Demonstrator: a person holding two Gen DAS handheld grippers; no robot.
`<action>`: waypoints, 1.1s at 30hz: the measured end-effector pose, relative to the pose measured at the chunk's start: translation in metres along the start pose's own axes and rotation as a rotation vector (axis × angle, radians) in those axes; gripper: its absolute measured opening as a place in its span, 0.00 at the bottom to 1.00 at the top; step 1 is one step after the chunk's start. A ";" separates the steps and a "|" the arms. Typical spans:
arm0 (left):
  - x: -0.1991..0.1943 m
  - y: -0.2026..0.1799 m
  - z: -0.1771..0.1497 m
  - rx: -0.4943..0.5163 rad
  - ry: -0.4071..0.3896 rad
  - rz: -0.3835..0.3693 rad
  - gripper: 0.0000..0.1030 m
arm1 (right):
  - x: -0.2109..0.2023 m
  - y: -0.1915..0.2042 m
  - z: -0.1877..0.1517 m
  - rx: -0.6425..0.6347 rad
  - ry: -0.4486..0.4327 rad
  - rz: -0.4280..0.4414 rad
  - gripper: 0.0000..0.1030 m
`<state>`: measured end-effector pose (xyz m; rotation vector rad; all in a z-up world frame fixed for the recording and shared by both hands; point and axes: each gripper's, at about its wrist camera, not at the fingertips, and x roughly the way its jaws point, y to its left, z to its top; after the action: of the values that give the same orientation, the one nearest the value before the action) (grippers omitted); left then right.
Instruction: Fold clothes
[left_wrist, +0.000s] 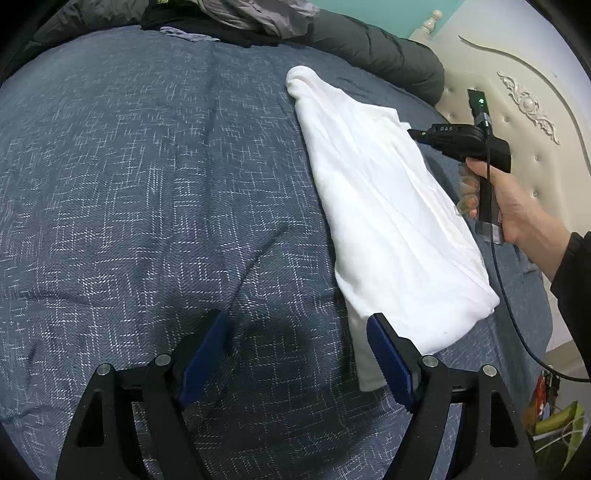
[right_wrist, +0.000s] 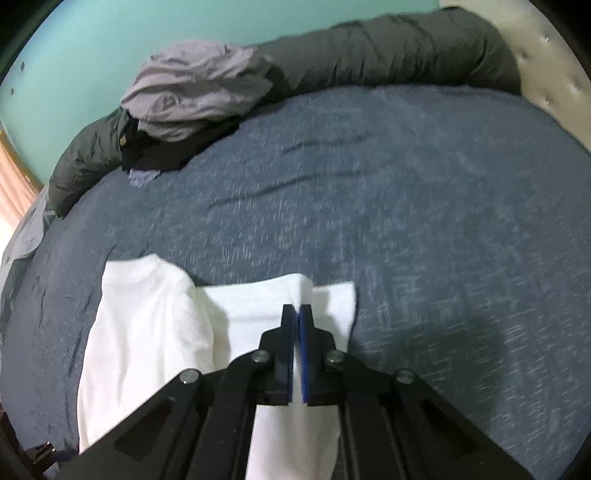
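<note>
A blue woven bedspread (left_wrist: 147, 184) meets a cream headboard (left_wrist: 517, 110).

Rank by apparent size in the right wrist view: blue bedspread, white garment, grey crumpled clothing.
1. blue bedspread, by far the largest.
2. white garment, though nearness to the camera enlarges it.
3. grey crumpled clothing, farther away, so its true size is unsure.

A bedroom – blue bedspread (left_wrist: 147, 166), tufted headboard (left_wrist: 517, 122).
</note>
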<state>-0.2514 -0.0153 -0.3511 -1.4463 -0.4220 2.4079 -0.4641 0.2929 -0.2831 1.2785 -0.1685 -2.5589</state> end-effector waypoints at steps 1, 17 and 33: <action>0.000 0.000 -0.001 0.000 0.000 0.000 0.79 | -0.002 -0.002 0.001 0.006 -0.009 -0.015 0.02; 0.003 -0.002 0.002 0.009 0.003 0.006 0.80 | 0.023 -0.018 -0.001 0.027 0.058 -0.058 0.02; 0.009 -0.006 0.006 0.005 0.004 0.007 0.80 | -0.004 0.032 0.007 -0.041 0.087 0.143 0.31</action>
<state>-0.2598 -0.0074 -0.3532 -1.4532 -0.4106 2.4097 -0.4611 0.2630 -0.2687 1.3104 -0.1816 -2.3707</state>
